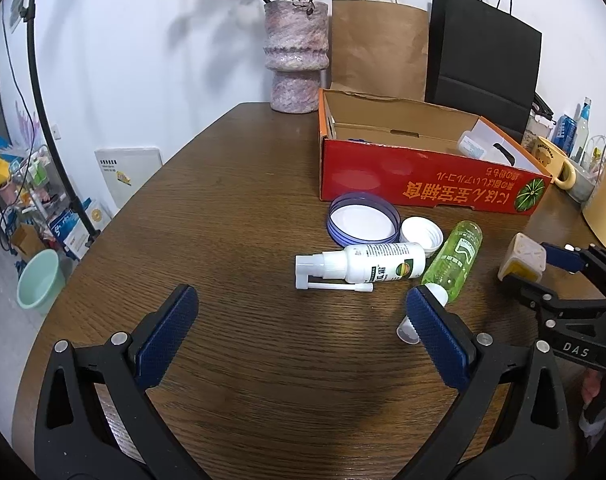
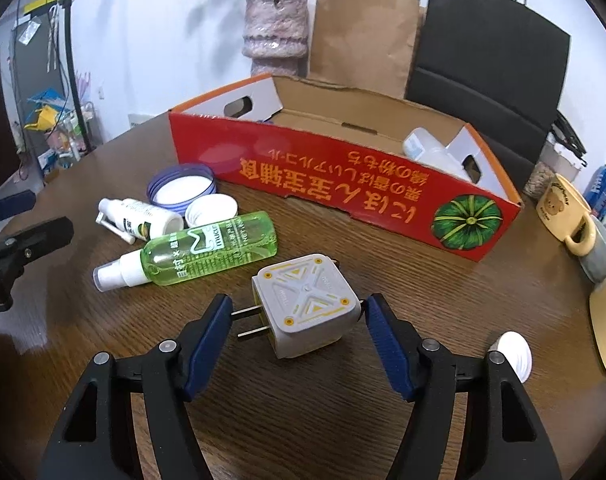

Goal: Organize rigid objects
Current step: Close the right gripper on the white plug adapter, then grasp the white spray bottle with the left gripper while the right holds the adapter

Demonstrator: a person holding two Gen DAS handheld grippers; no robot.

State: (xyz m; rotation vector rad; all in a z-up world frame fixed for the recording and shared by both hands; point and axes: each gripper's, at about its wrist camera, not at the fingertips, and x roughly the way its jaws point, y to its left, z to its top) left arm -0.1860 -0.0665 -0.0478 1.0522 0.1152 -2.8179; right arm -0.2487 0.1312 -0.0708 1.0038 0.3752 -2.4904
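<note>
A grey and yellow plug adapter [image 2: 307, 304] sits between the fingers of my right gripper [image 2: 299, 320]; the right pad [image 2: 379, 328] touches its side and the left pad [image 2: 211, 328] meets its prongs. It also shows in the left wrist view [image 1: 521, 262]. My left gripper [image 1: 303, 312] is open and empty above the table, near a white spray bottle [image 1: 367, 268] and a green spray bottle [image 1: 455, 258], both lying down. A blue-rimmed lid [image 1: 361, 220] and a white cap [image 1: 421, 234] lie in front of the red cardboard box [image 1: 423, 184], which holds a white bottle [image 2: 427, 146].
A pink vase [image 1: 297, 56], a brown paper bag [image 1: 379, 48] and a black bag [image 1: 483, 56] stand behind the box. A yellow bear mug [image 2: 567, 212] and a grey cup [image 2: 599, 256] stand at the right. A white cap [image 2: 511, 354] lies by my right gripper.
</note>
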